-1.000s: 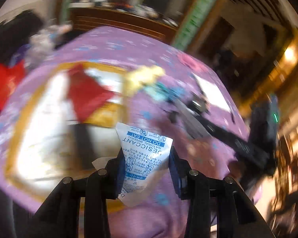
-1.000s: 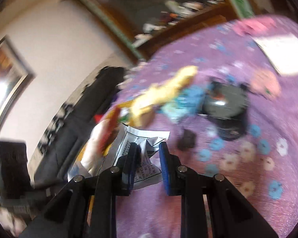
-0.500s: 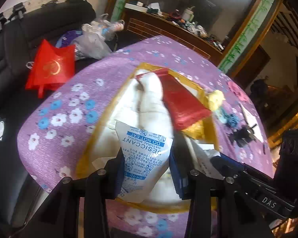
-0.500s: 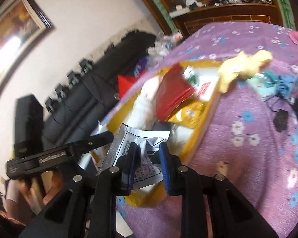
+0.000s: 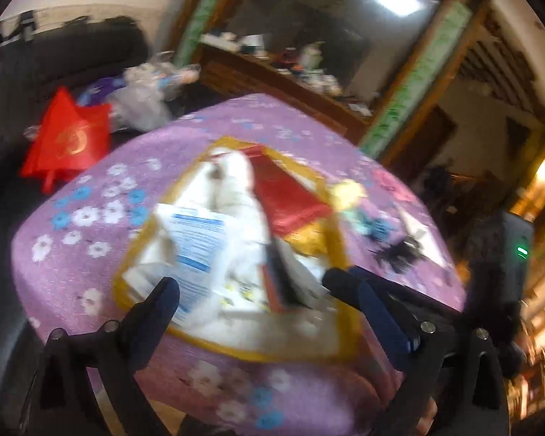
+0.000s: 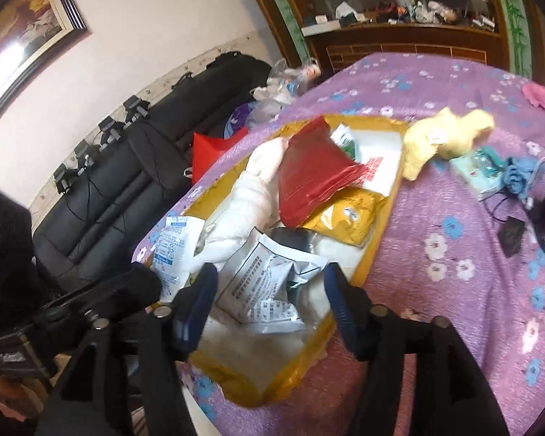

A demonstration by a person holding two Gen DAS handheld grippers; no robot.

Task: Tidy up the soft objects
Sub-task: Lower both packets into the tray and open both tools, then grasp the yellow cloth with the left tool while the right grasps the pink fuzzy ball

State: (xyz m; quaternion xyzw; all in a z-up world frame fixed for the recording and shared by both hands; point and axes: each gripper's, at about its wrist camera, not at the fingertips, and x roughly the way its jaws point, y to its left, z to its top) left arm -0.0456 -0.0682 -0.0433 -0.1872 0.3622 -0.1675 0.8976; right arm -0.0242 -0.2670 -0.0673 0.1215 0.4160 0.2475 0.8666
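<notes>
I am holding my left gripper (image 5: 263,287) with its jaws spread wide and nothing between them, hovering over the near end of the shallow yellow-rimmed tray (image 5: 339,254) on the purple flowered tablecloth (image 5: 91,254). The white desiccant sachet with blue printing (image 5: 196,250) is lying inside the tray at its near left corner, just beyond my left finger, blurred in the left wrist view. My right gripper (image 6: 270,287) is also gaping open and gripping nothing; the crinkled silver-white printed foil pouch (image 6: 263,283) is resting in the tray between its blue pads (image 6: 200,298), though I cannot tell whether they are touching it. A flat red packet (image 6: 314,174) is leaning over a white cloth bundle (image 6: 252,196), and a yellow plush toy (image 6: 443,141) is sitting outside the tray rim.
</notes>
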